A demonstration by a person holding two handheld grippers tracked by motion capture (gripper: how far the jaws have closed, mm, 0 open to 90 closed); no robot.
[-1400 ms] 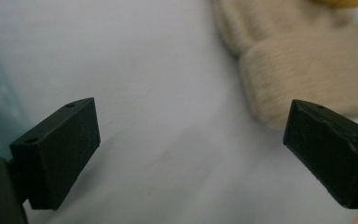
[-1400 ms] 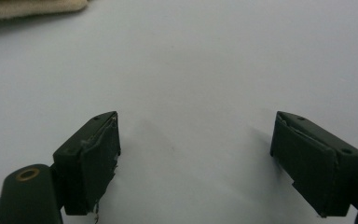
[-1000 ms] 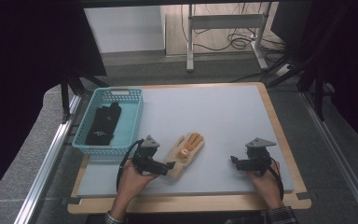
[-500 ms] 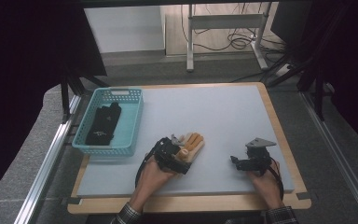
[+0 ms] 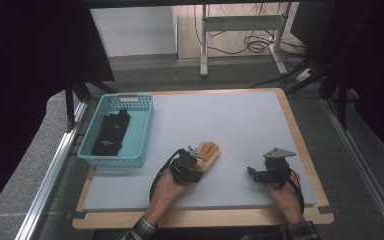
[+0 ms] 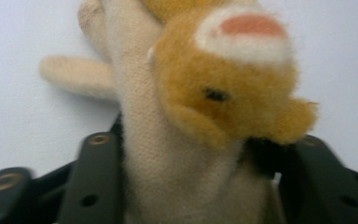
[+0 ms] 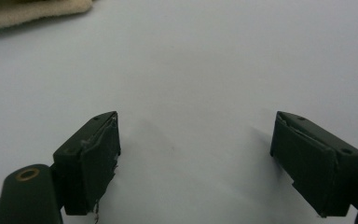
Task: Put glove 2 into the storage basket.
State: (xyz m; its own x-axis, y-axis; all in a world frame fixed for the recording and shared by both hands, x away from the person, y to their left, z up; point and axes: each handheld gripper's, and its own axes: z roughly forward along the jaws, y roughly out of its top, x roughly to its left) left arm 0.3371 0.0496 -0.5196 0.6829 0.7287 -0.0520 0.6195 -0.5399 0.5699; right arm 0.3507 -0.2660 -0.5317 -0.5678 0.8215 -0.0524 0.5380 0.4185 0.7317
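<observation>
A tan and orange plush animal point(image 5: 210, 151) lies on the grey mat near the front middle. In the left gripper view its cream body point(image 6: 168, 177) sits squeezed between the two black jaws, the orange head point(image 6: 233, 93) just beyond them. My left gripper point(image 5: 194, 161) has just been closing and is now shut on the plush's body. Over to the right, my right gripper point(image 5: 252, 174) rests low above the mat, held still and pointing left. Its jaws point(image 7: 196, 140) stand wide open with bare mat between them, and a cream edge of the plush point(image 7: 28, 11) shows at the top left.
A teal plastic basket point(image 5: 142, 131) stands at the mat's left side with a black folded item point(image 5: 111, 132) inside. The grey mat point(image 5: 230, 115) lies on a wooden-edged board. Metal rails run along both sides, and a stand's legs rise behind.
My left hand has moved right onto the plush, and its jaws have closed on the body. The right hand has stayed put.
</observation>
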